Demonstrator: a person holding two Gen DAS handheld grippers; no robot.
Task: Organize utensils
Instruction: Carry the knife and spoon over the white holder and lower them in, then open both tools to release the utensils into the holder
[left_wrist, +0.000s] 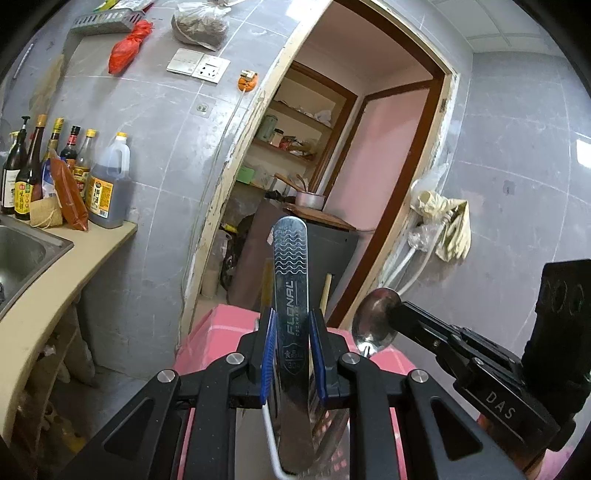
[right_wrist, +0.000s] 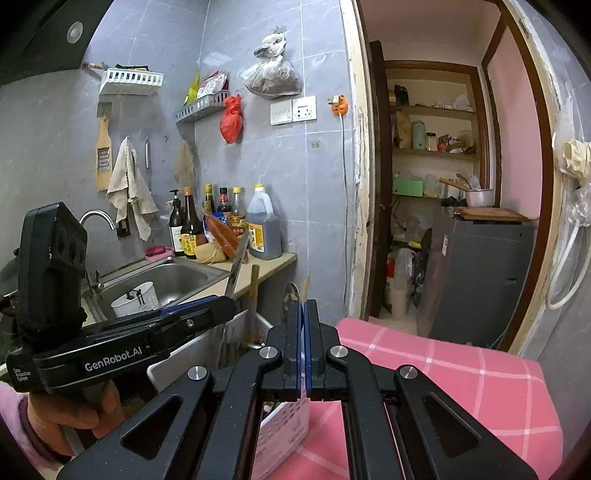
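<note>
The left gripper (left_wrist: 291, 341) pinches a flat steel utensil handle (left_wrist: 290, 280) between its blue pads (left_wrist: 268, 354), the engraved handle standing upright toward twelve o'clock. At about three o'clock from it, the right gripper (left_wrist: 391, 317) has its jaws pressed together on a steel spoon (left_wrist: 373, 319), whose bowl shows just left of the black fingertips. In the right wrist view, that gripper (right_wrist: 304, 325) holds the spoon (right_wrist: 291, 293) edge-on, a thin sliver rising at twelve o'clock above the closed blue pads. At nine o'clock there, the left gripper (right_wrist: 207, 308) reaches across, held by a hand (right_wrist: 74, 417) in a pink sleeve (right_wrist: 14, 417). Below both tools lies a pink checked cloth (right_wrist: 443, 365), with a white perforated utensil basket (right_wrist: 284, 428) at six o'clock, partly hidden by the gripper arms. Farther out, at ten o'clock, a steel sink (right_wrist: 173, 280) holds a white cup (right_wrist: 135, 299), and sauce bottles (right_wrist: 192, 225) line the counter (right_wrist: 266, 266) beside a doorway (right_wrist: 436, 184).
</note>
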